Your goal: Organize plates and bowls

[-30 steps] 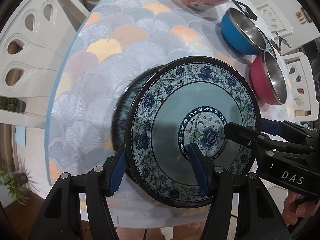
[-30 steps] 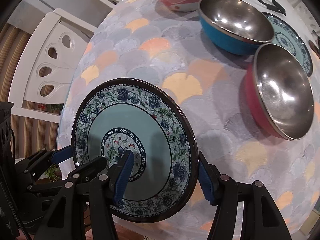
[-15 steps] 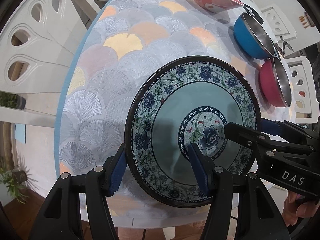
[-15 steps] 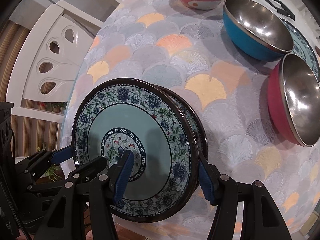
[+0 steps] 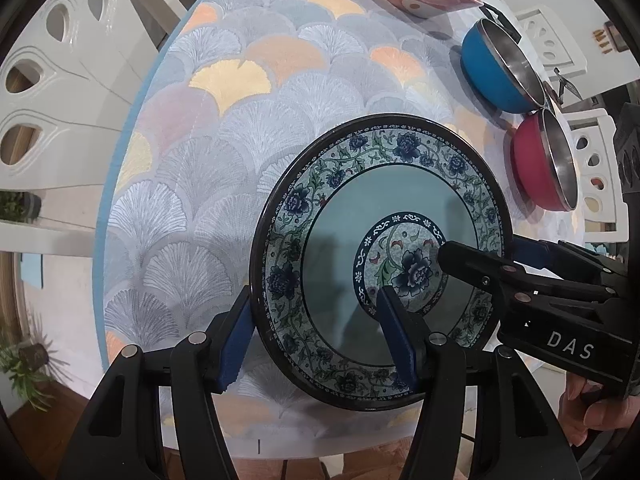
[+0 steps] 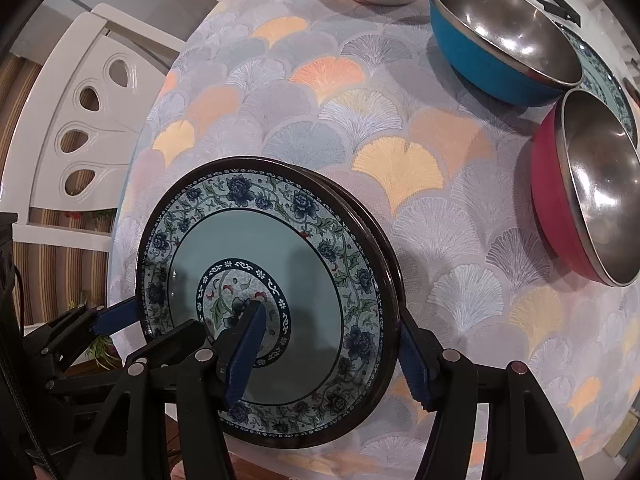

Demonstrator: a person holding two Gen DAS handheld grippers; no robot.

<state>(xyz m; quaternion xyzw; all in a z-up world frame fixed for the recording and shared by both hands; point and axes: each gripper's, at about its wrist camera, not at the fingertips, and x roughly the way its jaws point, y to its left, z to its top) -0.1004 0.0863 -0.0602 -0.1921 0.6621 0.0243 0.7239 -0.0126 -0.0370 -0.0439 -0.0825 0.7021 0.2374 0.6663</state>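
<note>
Decorated with dark blue flowers, green vines and a plain pale teal ring inside a black rim, the plate [image 5: 384, 256] was held over the near part of the patterned tablecloth [image 5: 240, 128]. In the right wrist view, the edge of a second plate [image 6: 390, 256] was seen just behind it. The left gripper [image 5: 316, 336] was pointed steeply down and was closed on the plate's left rim. The right gripper [image 6: 332, 352] was pointed the same way and was clamped on the opposite rim. A blue bowl [image 6: 500, 40] and a red bowl [image 6: 580, 200] were seen well apart from the plate.
</note>
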